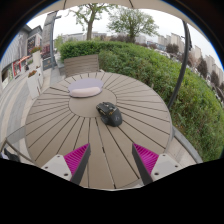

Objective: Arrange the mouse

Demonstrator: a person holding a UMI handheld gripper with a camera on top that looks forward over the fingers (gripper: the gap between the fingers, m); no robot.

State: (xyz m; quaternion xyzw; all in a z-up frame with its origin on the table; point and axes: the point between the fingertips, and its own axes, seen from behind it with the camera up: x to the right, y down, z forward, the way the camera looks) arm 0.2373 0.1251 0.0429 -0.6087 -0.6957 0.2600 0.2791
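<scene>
Dark mouse (109, 113), flat, apparently angled, mid-table

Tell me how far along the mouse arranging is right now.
Nothing looks done yet. The dark mouse lies untouched on the slatted round table, short of the white oval pad. The gripper is open and empty, with the mouse just ahead of its fingers. Grasping and placing remain.

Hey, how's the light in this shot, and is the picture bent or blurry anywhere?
Gripper view: soft, even daylight with no hard shadows or glare on the slatted table; strong fisheye bending curves the hedge and buildings outward; the dark mouse and white mouse look reasonably sharp; the open hand-held gripper sits short of the mice.
</scene>
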